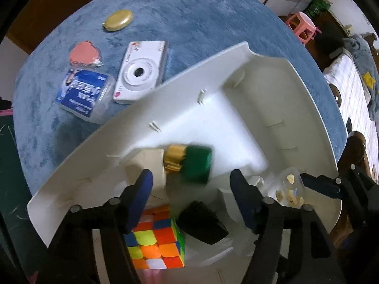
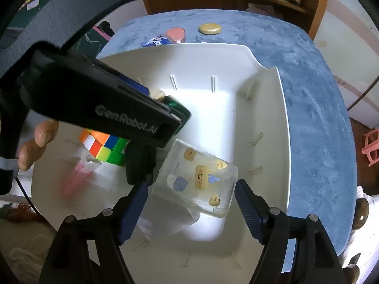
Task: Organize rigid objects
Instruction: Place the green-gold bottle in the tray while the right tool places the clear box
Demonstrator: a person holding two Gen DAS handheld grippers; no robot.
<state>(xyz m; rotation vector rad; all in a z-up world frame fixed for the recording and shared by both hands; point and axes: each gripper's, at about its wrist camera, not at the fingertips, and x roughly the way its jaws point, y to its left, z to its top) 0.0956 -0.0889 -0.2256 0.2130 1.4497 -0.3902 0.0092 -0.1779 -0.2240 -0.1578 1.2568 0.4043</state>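
A white bin [image 1: 180, 87] stands on a round blue table. My left gripper [image 1: 192, 190] hangs open over the bin; just past its tips lies a blurred green and gold block [image 1: 189, 163], touched by neither finger. A colourful puzzle cube [image 1: 156, 236] and a black block [image 1: 201, 222] rest in the bin below it. In the right wrist view my right gripper [image 2: 190, 195] is open around a tilted clear box with cartoon stickers [image 2: 196, 175], which lies on the bin floor [image 2: 260, 108]. The left gripper's black body [image 2: 106, 111] hides part of the bin's left side.
On the blue cloth [image 1: 189, 23] beyond the bin lie a white toy camera [image 1: 139, 71], a blue-labelled clear pack [image 1: 83, 92], a pink heart [image 1: 84, 53] and a gold oval [image 1: 118, 20]. A blurred pink tube [image 2: 75, 179] is in the bin. A hand [image 2: 35, 142] holds the left gripper.
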